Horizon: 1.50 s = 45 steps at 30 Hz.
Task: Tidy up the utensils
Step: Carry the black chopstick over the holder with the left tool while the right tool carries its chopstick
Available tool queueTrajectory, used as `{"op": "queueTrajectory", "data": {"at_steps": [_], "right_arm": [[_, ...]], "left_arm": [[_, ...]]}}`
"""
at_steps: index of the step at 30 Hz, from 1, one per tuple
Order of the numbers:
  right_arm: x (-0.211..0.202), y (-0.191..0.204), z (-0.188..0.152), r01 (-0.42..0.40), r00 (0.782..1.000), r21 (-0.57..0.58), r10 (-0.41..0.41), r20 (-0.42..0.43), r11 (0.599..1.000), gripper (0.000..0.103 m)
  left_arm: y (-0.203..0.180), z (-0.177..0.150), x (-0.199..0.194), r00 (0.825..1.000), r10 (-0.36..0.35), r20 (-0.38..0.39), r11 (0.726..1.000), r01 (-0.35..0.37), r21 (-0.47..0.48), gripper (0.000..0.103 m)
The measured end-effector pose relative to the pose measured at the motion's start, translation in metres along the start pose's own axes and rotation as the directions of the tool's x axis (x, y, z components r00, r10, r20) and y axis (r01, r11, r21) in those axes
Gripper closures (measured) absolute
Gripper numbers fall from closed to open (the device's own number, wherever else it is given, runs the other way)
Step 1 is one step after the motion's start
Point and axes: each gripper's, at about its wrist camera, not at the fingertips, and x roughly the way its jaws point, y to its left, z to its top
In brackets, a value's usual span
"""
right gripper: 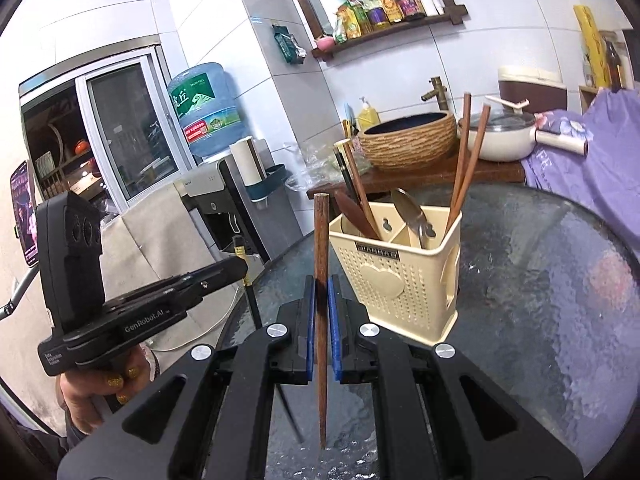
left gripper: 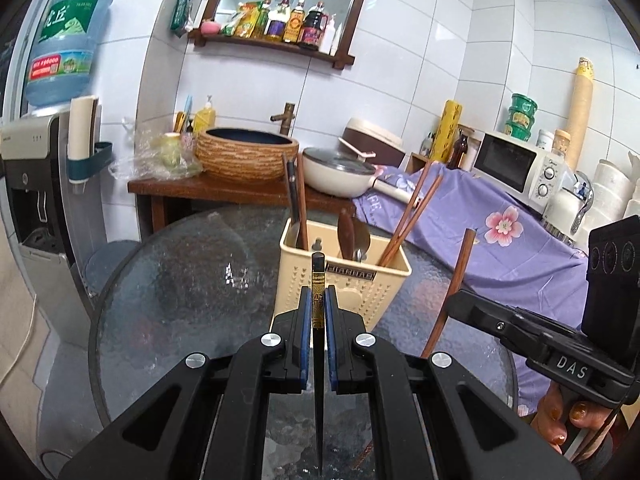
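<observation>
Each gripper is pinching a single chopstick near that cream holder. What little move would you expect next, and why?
Probably carrying them forward over the cream holder and lowering them in. The left gripper is shut on a black chopstick, the right gripper on a brown chopstick, both upright and short of the holder. Brown ones stand in its right compartment, a black one in its left, so each likely joins its kind.

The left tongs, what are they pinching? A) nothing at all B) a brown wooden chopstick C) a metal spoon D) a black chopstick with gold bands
D: the left tongs are shut on a black chopstick with gold bands near its top; the brown wooden chopstick is in the right tongs.
</observation>
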Motion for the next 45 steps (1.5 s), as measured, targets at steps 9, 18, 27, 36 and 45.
{"op": "queueTrajectory", "data": {"at_steps": [9,18,27,36,45], "right_arm": [[-0.005,0.006,0.027,0.000,1.000,-0.042,0.001,0.018,0.999,0.096],[-0.015,0.010,0.073,0.025,0.998,-0.081,-0.020,0.067,0.996,0.096],[-0.022,0.007,0.132,0.096,0.982,-0.087,-0.079,0.173,0.992,0.096],[-0.012,-0.007,0.160,0.171,0.949,-0.095,-0.139,0.283,0.981,0.096],[0.028,-0.034,0.129,0.190,0.961,-0.065,-0.172,0.215,0.980,0.096]], "left_arm": [[-0.004,0.027,-0.007,0.999,-0.014,0.052,1.000,0.013,0.022,0.097],[-0.011,0.083,-0.021,0.991,0.007,0.137,0.997,-0.018,0.075,0.097],[-0.022,0.144,-0.021,0.973,0.048,0.226,0.995,-0.066,0.074,0.097],[-0.019,0.179,0.011,0.963,0.055,0.265,0.998,-0.059,0.004,0.097],[-0.015,0.145,0.064,0.978,0.076,0.196,0.997,-0.076,-0.008,0.097]]}}
